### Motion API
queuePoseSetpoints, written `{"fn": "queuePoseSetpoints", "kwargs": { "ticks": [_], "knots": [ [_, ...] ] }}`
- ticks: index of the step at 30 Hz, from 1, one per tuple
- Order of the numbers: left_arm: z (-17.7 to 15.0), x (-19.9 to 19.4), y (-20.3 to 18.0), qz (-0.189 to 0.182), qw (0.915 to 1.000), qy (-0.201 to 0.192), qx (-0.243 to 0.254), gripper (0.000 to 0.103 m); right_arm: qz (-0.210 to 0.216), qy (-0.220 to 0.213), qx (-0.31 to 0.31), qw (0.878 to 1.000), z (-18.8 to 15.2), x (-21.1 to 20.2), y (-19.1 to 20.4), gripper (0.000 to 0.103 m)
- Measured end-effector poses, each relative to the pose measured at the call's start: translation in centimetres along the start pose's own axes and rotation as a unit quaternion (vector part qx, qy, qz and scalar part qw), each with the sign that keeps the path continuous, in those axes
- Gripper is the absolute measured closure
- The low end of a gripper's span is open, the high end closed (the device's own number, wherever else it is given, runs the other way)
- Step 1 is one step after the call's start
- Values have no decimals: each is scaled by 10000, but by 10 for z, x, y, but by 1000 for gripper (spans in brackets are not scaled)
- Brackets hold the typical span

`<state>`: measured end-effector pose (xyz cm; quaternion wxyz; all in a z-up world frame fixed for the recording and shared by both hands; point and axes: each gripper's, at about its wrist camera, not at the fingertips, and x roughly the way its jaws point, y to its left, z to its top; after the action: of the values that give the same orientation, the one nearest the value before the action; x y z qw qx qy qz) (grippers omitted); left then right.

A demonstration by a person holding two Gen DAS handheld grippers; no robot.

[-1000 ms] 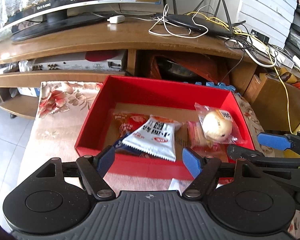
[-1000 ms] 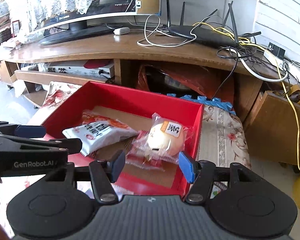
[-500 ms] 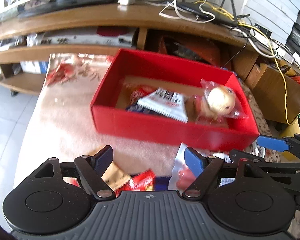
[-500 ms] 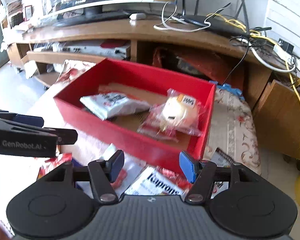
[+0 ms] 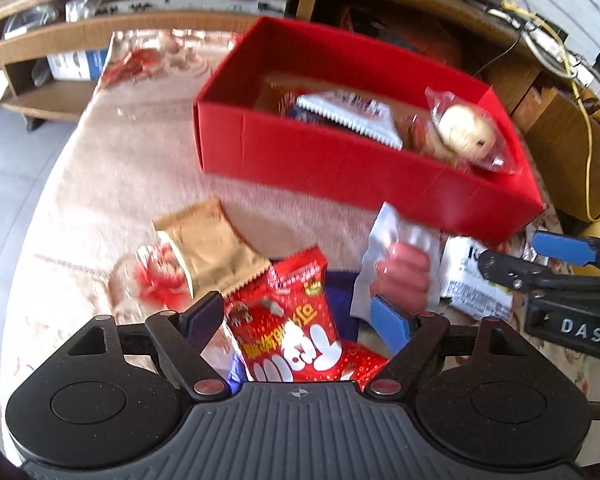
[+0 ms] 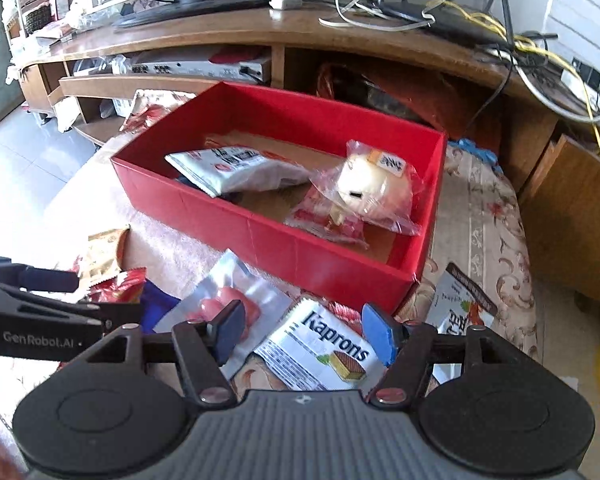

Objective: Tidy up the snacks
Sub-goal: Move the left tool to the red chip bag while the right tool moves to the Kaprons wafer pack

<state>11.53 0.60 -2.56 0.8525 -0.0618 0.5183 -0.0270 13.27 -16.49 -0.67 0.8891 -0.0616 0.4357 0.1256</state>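
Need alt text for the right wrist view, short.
The open right gripper hovers over a white Kaprons wafer pack lying on a floral cloth, just in front of a red box that holds a white snack pouch and a wrapped bun. A clear sausage pack lies to the left.

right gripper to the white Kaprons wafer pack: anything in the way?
Nothing visible. The right gripper hangs open directly over the white Kaprons wafer pack, which lies flat on the floral cloth in front of the red cardboard box. The clear vacuum sausage pack lies beside it, left.
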Motion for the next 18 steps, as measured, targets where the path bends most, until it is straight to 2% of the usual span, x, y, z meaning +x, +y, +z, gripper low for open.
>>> {"fn": "queuePoseSetpoints", "kwargs": {
  "ticks": [4,8,13,18],
  "knots": [
    [-2,5,-4,138,9999,4,37,20,-48,211,92,9997,-3,12,-10,33],
    [-2,2,-6,191,9997,-109,147,36,-26,372,301,9989,-4,24,-22,33],
    [-2,1,-3,141,9997,-118,152,37,203,552,555,9967,-5,41,-30,33],
    [0,1,-3,72,9998,-98,160,35,455,700,548,9950,-13,43,-28,28]
  ]
}}
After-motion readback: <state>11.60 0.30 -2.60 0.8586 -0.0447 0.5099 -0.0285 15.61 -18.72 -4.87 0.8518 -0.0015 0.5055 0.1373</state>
